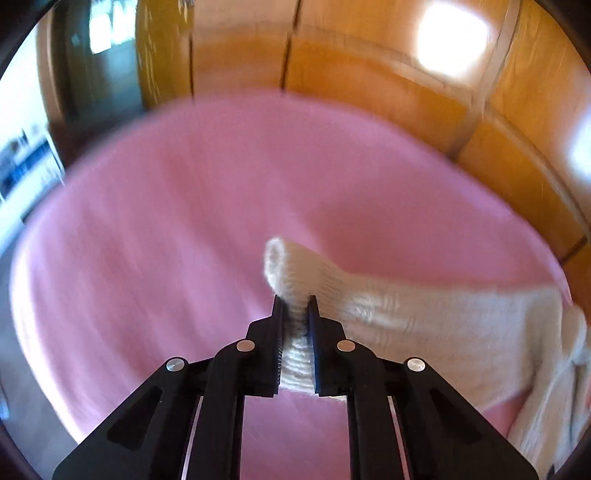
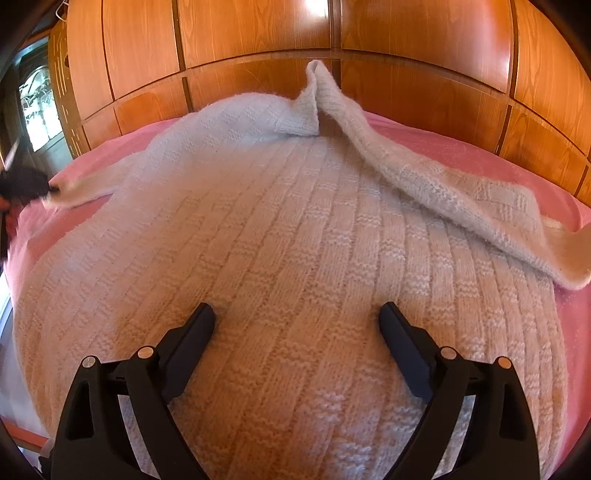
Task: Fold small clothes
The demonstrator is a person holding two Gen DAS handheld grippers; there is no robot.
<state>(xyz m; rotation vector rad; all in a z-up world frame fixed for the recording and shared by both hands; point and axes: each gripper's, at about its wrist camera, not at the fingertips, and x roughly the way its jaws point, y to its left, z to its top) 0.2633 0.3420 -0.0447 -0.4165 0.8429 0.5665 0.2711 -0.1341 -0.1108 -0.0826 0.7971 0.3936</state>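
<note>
Knit sweater on pink bed cover

Left tongs (image 1: 295,301) pinch the sweater's sleeve cuff (image 1: 291,266). Right tongs (image 2: 298,310) stand spread, resting on the white knit sweater (image 2: 295,229) spread over the bed (image 2: 461,147).

Cream basket-weave knit sweater (image 2: 295,240), pink bedspread (image 1: 166,221), orange-brown wooden wardrobe (image 2: 258,33).

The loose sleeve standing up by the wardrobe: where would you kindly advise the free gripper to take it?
Probably at the cuff tip of the raised sleeve, coming from above: it stands as a peak clear of the sweater, so the open right gripper can close on it alone.
</note>
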